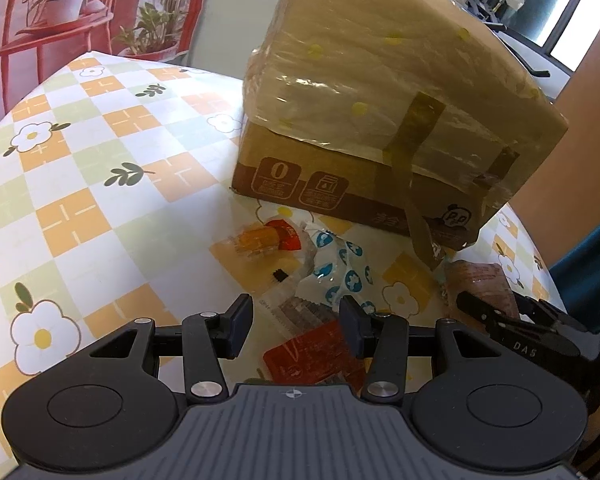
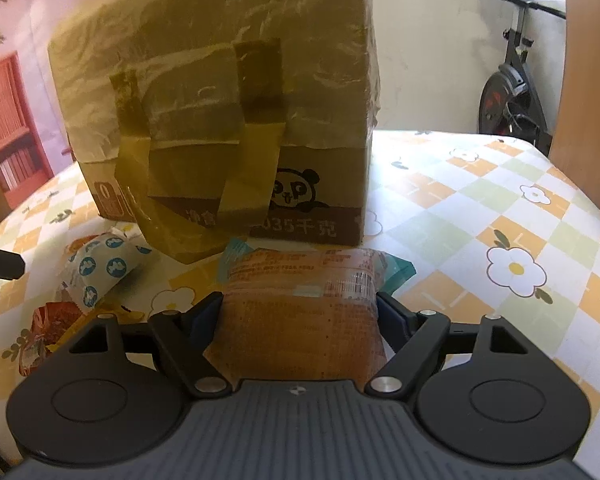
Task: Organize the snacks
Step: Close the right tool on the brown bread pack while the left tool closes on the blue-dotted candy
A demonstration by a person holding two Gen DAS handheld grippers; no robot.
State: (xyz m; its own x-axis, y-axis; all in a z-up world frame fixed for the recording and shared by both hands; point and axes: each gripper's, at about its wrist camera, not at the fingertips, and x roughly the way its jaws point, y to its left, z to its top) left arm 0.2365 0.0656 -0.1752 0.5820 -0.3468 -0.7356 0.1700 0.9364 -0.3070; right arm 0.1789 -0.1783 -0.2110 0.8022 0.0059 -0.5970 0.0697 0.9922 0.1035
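Checkered floral table (image 2: 480, 208) lay under my tongs. My right tongs (image 2: 300, 312) clamped a clear-wrapped brown snack pack (image 2: 300, 300), long axis pointing ahead at the taped cardboard box (image 2: 220, 100). My left tongs (image 1: 296, 326) gaped empty above a red sachet (image 1: 312, 356), near a blue-dotted wrapper (image 1: 340, 268).

Both grippers, left gripper (image 1: 296, 330) and right gripper (image 2: 300, 320), are matte black with silver rivets, ribbed grey bases, round side discs
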